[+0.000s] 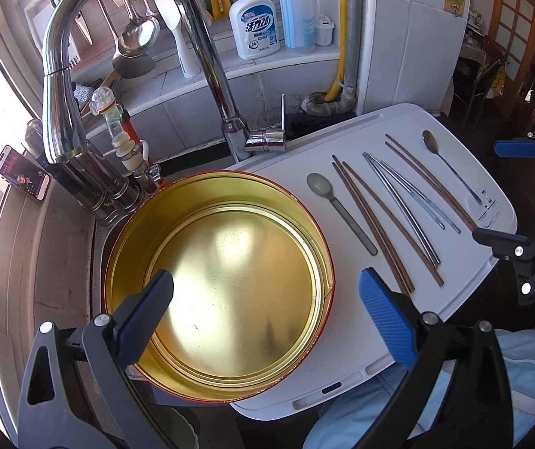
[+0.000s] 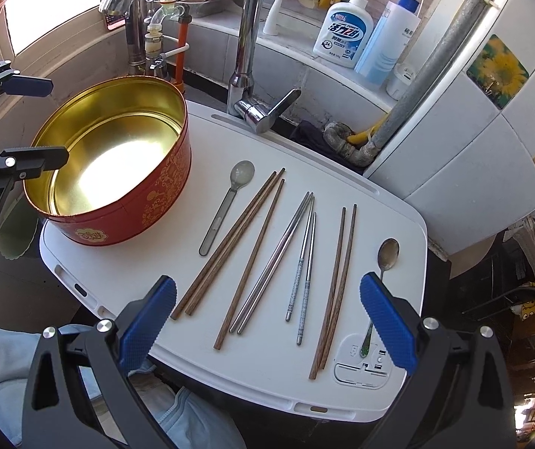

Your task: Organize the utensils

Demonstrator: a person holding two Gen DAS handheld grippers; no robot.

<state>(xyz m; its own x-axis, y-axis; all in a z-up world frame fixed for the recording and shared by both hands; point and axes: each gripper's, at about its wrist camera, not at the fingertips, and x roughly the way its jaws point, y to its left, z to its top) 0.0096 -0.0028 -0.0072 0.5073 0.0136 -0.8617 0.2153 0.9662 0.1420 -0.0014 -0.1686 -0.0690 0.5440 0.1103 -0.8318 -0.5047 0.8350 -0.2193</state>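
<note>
A round red tin with a gold inside stands empty on the left of a white board. On the board lie a grey spoon, three brown wooden chopsticks, a steel pair, a patterned steel pair, a second brown pair and a metal spoon. My left gripper is open above the tin's near rim. My right gripper is open above the board's near edge, over the chopstick ends. Both are empty.
A chrome tap arches behind the tin; its lever reaches over the board's far edge. Soap bottles and hanging ladles line the back ledge. A pipe and tiled wall stand to the right. A phone leans at the left.
</note>
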